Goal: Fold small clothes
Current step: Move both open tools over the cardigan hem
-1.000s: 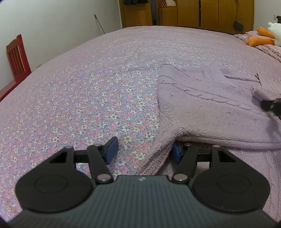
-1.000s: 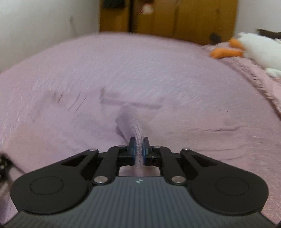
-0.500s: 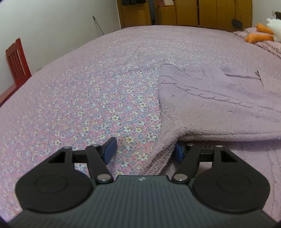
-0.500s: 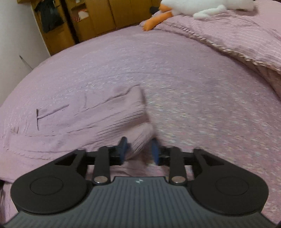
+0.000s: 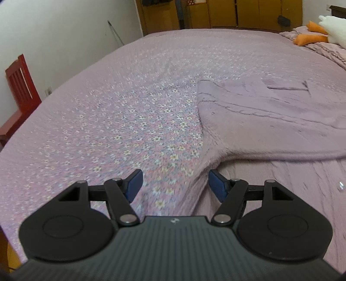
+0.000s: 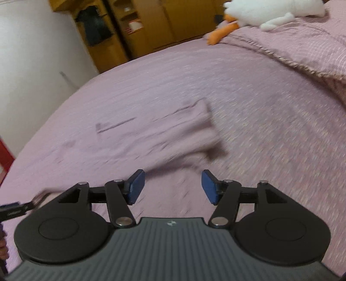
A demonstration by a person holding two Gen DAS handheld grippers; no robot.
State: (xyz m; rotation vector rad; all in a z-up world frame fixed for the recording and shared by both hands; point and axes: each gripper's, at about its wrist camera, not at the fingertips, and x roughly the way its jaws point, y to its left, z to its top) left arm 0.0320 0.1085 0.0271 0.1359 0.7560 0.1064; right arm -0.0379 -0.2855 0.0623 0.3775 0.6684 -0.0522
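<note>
One sweater (image 5: 266, 121), one plush toy (image 6: 274, 13), one chair (image 5: 19, 86)

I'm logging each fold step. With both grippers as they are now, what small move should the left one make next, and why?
Probably close the left gripper on the raised edge of the lilac knitted garment. Its jaws stand open, and that edge lies between them, against the right blue pad, unpinched. The right gripper is open too, holding nothing, so neither has a hold for a fold across the floral bedspread.
</note>
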